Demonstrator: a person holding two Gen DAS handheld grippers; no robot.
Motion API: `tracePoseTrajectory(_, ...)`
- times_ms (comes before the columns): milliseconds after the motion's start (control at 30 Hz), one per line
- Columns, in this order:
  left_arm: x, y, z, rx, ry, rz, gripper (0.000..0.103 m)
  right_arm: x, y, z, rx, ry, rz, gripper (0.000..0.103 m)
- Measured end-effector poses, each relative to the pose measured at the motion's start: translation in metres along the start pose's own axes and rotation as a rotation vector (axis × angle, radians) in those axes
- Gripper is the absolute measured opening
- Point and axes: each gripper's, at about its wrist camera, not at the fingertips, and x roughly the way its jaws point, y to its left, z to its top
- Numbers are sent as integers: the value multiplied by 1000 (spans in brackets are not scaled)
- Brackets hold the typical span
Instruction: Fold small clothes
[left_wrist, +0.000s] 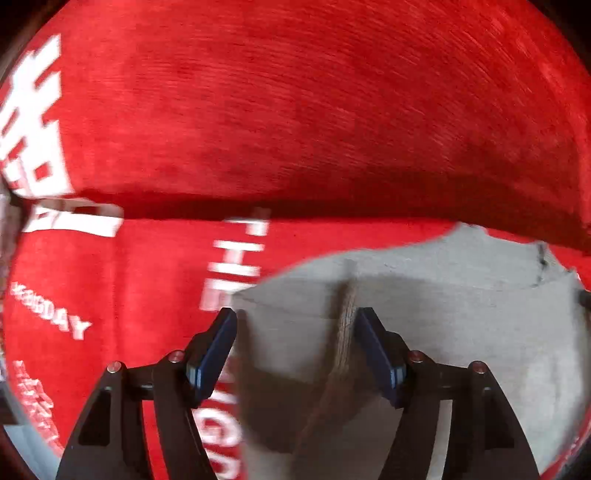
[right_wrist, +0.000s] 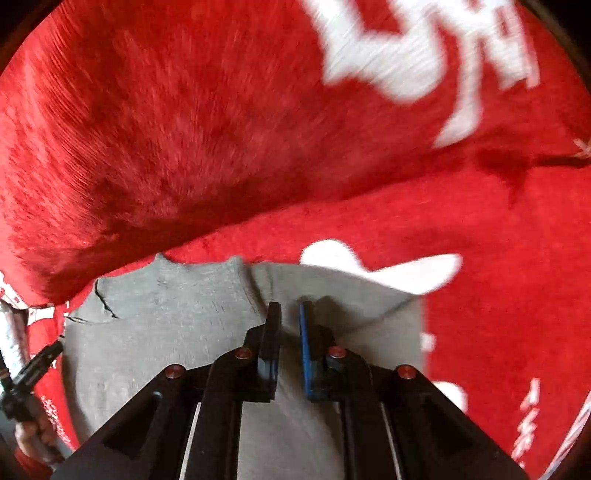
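1. Left wrist view: your left hand-held gripper stands wide, its pads clear of everything. The grey garment lies flat below it on the red cloth that covers the surface, and a raised ridge of the grey fabric runs between the open fingers, untouched.
2. Judging by that, the left side of the garment is let go and laid down; any further fold is not yet made.
3. A big fold of the red cloth hangs over the far edge of the garment and could get in your way. White lettering sits just beside the garment.
4. Right wrist view: your right hand-held gripper is nearly closed, just over the grey garment; whether it pinches fabric I cannot tell.
5. At the left edge, the other hand-held gripper shows small and blurred.
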Motion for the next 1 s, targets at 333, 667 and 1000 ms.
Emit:
tracePoseTrajectory(333,-58,15,-57,-10,51,-105,68,-56,-20,-92,9,78,98,15)
tracePoseTrajectory(667,-25,24,-141,-53,188,-81,80,-47,-58,-146,31,152,5,3)
tracePoseTrajectory(1000,-53,22,-136,-13,184,-62,80,-86,-36,-163,61,171,39,9)
